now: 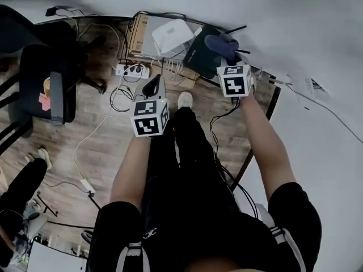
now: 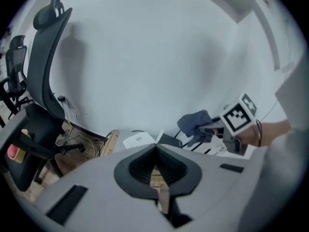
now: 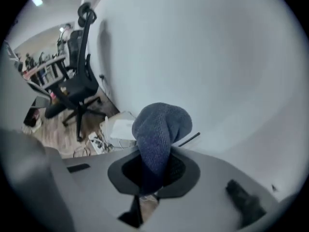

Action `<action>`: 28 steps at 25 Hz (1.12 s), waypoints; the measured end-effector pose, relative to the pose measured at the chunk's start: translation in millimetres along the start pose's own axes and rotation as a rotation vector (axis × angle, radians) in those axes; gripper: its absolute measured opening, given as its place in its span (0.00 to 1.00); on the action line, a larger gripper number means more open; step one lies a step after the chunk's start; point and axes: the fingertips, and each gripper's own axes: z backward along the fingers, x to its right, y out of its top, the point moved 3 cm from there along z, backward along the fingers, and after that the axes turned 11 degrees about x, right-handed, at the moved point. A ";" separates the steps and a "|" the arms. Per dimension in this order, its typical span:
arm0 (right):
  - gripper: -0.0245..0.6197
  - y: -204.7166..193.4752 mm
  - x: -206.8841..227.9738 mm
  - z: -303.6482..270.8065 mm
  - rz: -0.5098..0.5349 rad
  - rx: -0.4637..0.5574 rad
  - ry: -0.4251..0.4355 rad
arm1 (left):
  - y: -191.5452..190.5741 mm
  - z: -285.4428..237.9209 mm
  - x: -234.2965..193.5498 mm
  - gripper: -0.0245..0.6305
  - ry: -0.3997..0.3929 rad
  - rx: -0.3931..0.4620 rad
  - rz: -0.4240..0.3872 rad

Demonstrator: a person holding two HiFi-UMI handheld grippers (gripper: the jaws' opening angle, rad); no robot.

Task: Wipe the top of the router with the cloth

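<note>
currently, item one: right gripper (image 1: 229, 56), jaws clamped on one end of the blue cloth (image 1: 221, 43), so the loose bulk bunches ahead of the tips as a wiping pad

item two: black router (image 1: 194, 55), lying flat on the wooden floor (image 1: 108, 146) by the wall with antennas out, beside a white device (image 1: 172, 34) on a cardboard box (image 1: 138, 35); cloth sits over the router's right corner, seemingly just above it, contact not certain

item three: left gripper (image 1: 152, 87), jaws together on nothing, held off to the side, judged to keep it clear of the wiping path

note: wiping judged not yet begun; power strip (image 1: 131, 69) and its cables near the router could snag a wide stroke
</note>
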 end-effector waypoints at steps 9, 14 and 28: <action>0.11 84.7 -13.7 191.4 -0.340 0.573 -0.099 | 130.1 91.8 58.6 0.05 -0.019 0.179 -0.066; 0.11 163.0 29.7 281.7 -0.353 0.835 -0.157 | 205.2 137.9 90.6 0.05 -0.020 0.308 -0.192; 0.11 270.3 51.2 392.7 -0.310 1.143 -0.050 | 349.8 231.4 158.5 0.05 0.021 0.643 -0.350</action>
